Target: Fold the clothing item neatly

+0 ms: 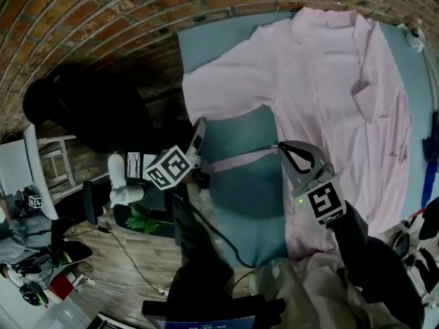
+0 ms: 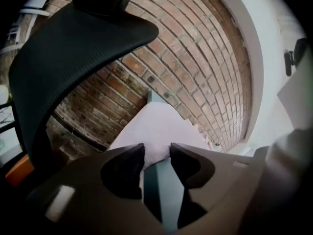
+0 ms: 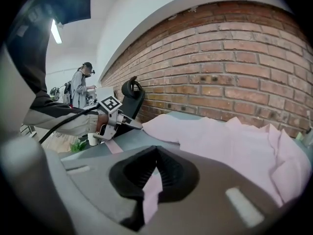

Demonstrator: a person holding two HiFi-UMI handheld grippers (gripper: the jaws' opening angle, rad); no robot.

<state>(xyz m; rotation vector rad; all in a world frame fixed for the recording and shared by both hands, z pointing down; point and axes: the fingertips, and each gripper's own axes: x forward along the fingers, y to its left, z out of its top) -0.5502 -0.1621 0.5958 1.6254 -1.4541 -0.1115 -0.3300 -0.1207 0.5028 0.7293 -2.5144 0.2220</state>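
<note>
Brick wall (image 1: 103, 12) backs the teal counter (image 1: 240, 197); right claw (image 3: 156, 153) clenches the pink garment's (image 1: 329, 81) belt (image 3: 150, 195); left claw (image 2: 156, 153) hangs released, garment ahead.

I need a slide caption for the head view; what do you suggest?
Pink shirt on a teal table; right tool grips a thin strap, left tool near its other end.
</note>
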